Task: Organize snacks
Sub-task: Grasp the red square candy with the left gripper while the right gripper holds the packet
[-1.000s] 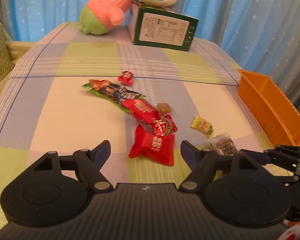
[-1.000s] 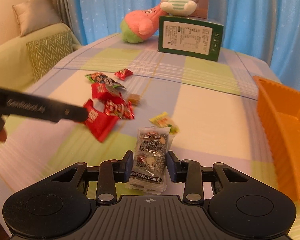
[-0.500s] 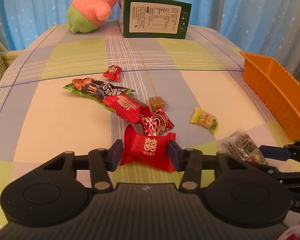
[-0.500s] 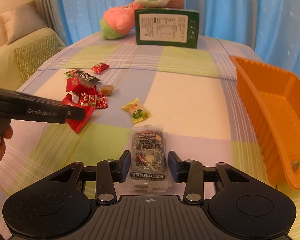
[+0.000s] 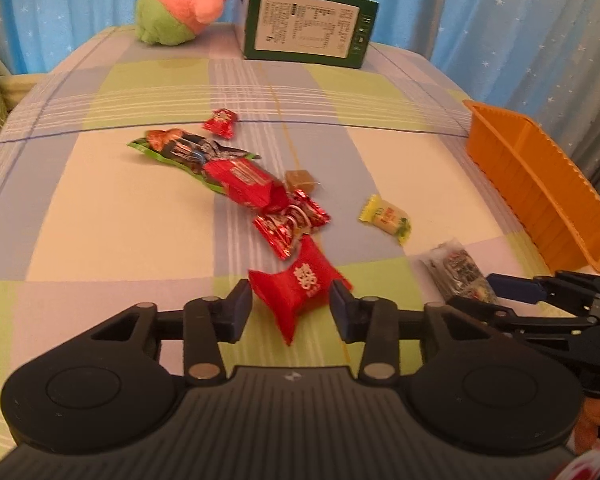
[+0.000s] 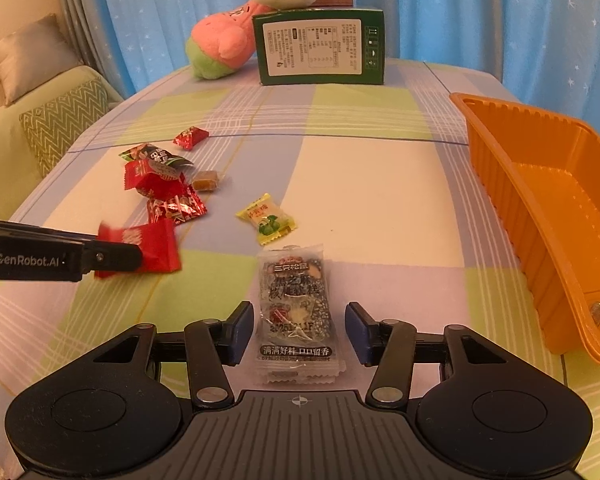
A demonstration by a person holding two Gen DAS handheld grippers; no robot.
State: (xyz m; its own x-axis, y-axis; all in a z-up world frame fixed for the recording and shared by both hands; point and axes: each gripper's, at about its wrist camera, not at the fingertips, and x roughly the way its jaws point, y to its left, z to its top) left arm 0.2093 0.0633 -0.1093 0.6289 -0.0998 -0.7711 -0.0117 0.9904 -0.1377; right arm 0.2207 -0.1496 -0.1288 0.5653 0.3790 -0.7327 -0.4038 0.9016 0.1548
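My left gripper (image 5: pixel 291 305) is open around a red candy packet (image 5: pixel 298 285), which lies tilted between the fingers with gaps on both sides. My right gripper (image 6: pixel 299 330) is open around a clear packet of dark sesame cake (image 6: pixel 296 312) lying on the table. The red packet (image 6: pixel 148 248) and left gripper also show in the right wrist view. More snacks lie beyond: a shiny red candy (image 5: pixel 292 222), a long red packet (image 5: pixel 244 182), a green-and-black packet (image 5: pixel 180 150), a brown cube (image 5: pixel 299 178), a yellow candy (image 5: pixel 386 216). An orange basket (image 6: pixel 540 208) stands at the right.
A green box (image 6: pixel 320 48) and a pink-and-green plush (image 6: pixel 220 46) stand at the table's far end, a white plush on the box. A small red candy (image 6: pixel 190 137) lies mid-table. A sofa with cushions (image 6: pixel 60 120) is at the left. Blue curtains hang behind.
Both grippers have opened: the left let go of the red packet, which now lies tilted, and the right let go of the sesame cake packet. Both views shifted slightly.
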